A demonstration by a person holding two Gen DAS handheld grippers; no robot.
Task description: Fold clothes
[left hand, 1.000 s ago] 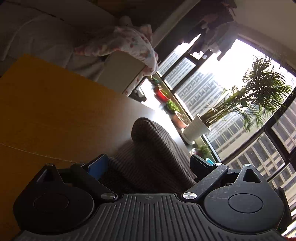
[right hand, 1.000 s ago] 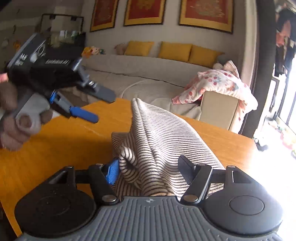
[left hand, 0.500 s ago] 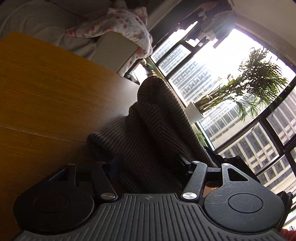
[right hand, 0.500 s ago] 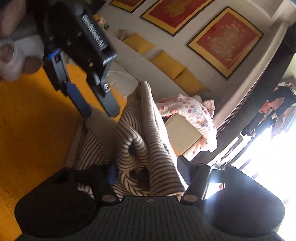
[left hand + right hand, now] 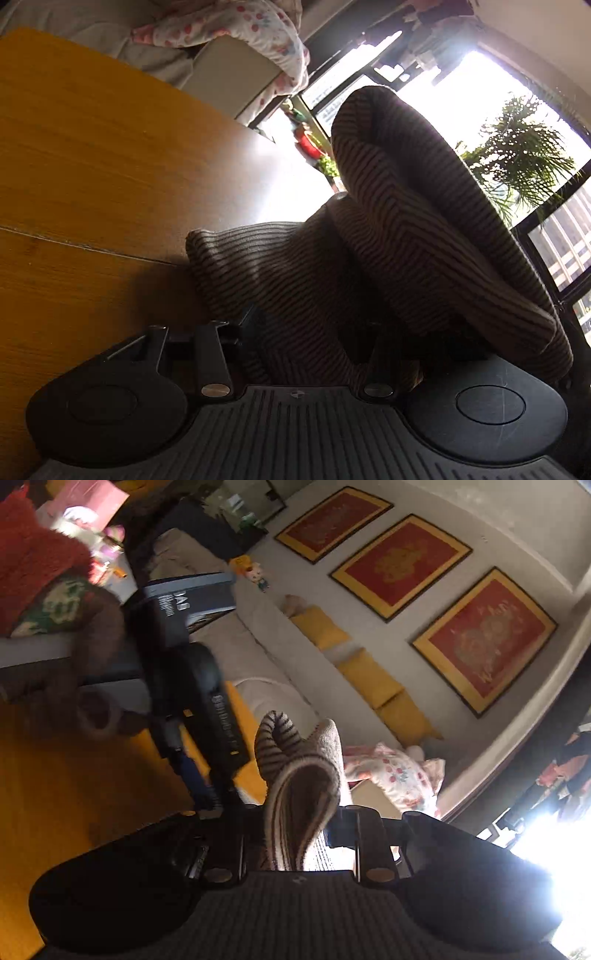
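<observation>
Jaws of both my grippers have just been closing on the striped garment (image 5: 388, 258): left gripper (image 5: 306, 332) and right gripper (image 5: 295, 823) pinch its folds above the worktop (image 5: 92, 155).

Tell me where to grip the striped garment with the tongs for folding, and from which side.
Grip the striped garment on its bunched lower edge, coming in low along the wooden table from the near side. The cloth humps up into rounded folds there, so both left tongs and right tongs can pinch a doubled layer; both already have fabric between them.
</observation>
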